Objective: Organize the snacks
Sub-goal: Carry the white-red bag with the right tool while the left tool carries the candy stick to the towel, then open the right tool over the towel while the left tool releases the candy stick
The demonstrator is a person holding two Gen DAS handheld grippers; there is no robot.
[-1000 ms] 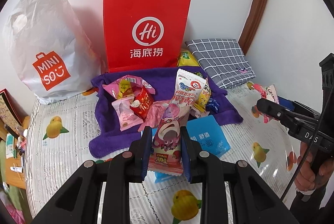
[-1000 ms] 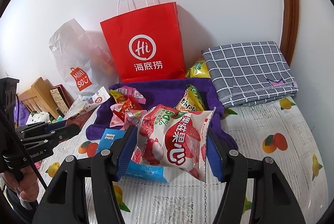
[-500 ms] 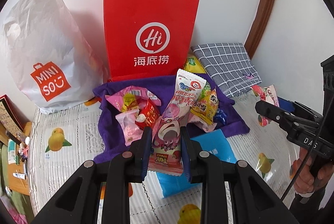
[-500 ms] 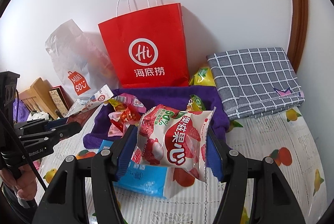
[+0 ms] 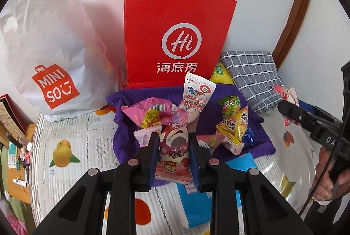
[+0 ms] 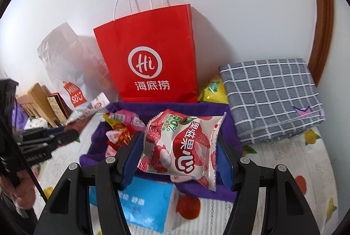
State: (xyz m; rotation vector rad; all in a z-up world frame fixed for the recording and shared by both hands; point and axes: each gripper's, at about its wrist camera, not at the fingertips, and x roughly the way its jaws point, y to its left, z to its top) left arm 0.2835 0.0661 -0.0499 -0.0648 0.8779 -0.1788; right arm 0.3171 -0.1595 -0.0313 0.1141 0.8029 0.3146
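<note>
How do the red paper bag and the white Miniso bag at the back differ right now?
The red paper bag stands upright with flat, crisp sides; the white Miniso bag is crumpled and bulging. The red paper bag has white twisted-cord handles sticking up; the white Miniso bag shows only a cut-out hand hole. The red paper bag bears a white round logo; the white Miniso bag bears a red one. Both stand against the wall.

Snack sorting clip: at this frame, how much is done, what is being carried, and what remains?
Done: nothing visibly sorted; whether the red paper bag holds anything cannot be seen. In hand: the left hand-held gripper is shut on a pink Toy Story packet, and the right hand-held gripper on a strawberry jelly packet. Left: loose snacks on the purple towel, including yellow candy packets, plus the blue pack.
</note>
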